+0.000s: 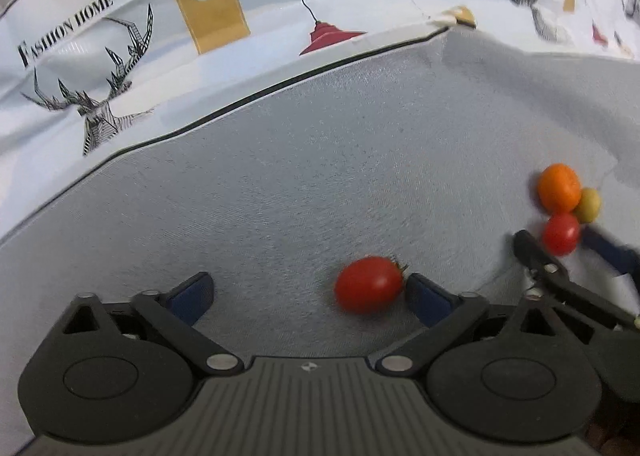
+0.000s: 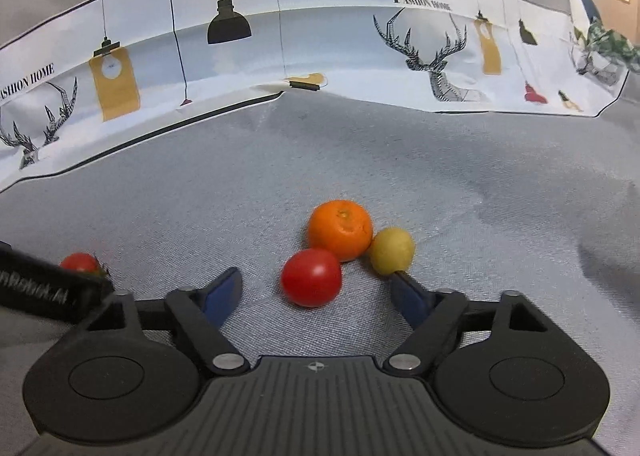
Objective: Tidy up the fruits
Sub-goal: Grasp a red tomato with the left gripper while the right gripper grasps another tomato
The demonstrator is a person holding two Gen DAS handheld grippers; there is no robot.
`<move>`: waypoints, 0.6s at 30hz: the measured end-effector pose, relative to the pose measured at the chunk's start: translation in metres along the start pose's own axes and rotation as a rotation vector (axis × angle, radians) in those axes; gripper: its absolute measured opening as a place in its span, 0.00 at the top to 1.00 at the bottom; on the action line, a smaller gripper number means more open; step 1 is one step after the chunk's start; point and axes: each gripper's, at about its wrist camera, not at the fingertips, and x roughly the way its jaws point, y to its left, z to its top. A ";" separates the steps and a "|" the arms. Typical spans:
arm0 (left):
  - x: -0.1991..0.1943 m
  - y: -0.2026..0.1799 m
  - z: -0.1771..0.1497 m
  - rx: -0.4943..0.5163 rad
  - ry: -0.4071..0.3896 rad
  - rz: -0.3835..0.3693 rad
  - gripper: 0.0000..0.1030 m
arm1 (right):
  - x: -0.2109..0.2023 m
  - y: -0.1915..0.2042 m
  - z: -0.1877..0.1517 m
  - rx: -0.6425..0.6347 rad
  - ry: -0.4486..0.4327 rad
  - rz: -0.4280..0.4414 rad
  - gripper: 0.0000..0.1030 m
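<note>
Grey cloth surface [image 2: 440,176], bordered at the far side by a white printed strip with deer and lamps [image 2: 320,36]. Left gripper [image 1: 308,292] low over the cloth, fingers [image 1: 188,296] apart, oval red tomato [image 1: 369,283] between them, touching the right finger only, not clamped. Right gripper [image 2: 316,292] with fingers [image 2: 222,290] apart around a round red tomato [image 2: 312,277], pads clear of it; right fingertip touching the small yellow fruit [image 2: 392,250]. Orange [image 2: 341,229] just behind, touching both tomato and yellow fruit.
</note>
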 end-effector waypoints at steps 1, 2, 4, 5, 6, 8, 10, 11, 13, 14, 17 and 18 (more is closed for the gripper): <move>-0.003 0.001 -0.001 -0.002 -0.003 -0.050 0.41 | -0.003 -0.001 -0.001 -0.001 -0.005 0.013 0.69; -0.008 0.001 -0.001 0.001 -0.013 -0.073 0.68 | -0.004 -0.001 0.000 -0.001 -0.002 0.018 0.70; -0.014 0.001 -0.002 0.015 -0.013 -0.075 0.67 | -0.007 -0.003 0.000 0.022 0.000 0.013 0.70; -0.017 0.003 -0.004 0.004 -0.014 -0.085 0.67 | -0.008 -0.005 0.000 0.038 -0.001 0.001 0.70; -0.021 0.006 -0.006 0.002 -0.011 -0.091 0.67 | -0.010 -0.008 0.000 0.050 -0.006 -0.010 0.70; -0.032 0.010 -0.011 -0.007 -0.008 -0.086 0.67 | -0.013 -0.014 -0.001 0.070 -0.010 -0.017 0.70; -0.051 0.015 -0.021 -0.022 -0.002 -0.088 0.67 | -0.018 -0.020 -0.004 0.090 -0.005 -0.032 0.70; -0.061 0.018 -0.027 -0.031 0.000 -0.088 0.67 | -0.021 -0.023 -0.005 0.102 0.003 -0.039 0.70; -0.089 0.025 -0.041 -0.051 -0.003 -0.097 0.67 | -0.031 -0.029 -0.009 0.129 0.015 -0.048 0.70; -0.104 0.027 -0.049 -0.057 -0.006 -0.098 0.67 | -0.038 -0.030 -0.009 0.139 0.020 -0.050 0.70; -0.152 0.037 -0.074 -0.071 -0.019 -0.094 0.67 | -0.068 -0.031 -0.005 0.159 0.019 -0.029 0.70; -0.168 0.041 -0.082 -0.075 -0.017 -0.093 0.67 | -0.084 -0.030 -0.004 0.157 0.006 -0.005 0.70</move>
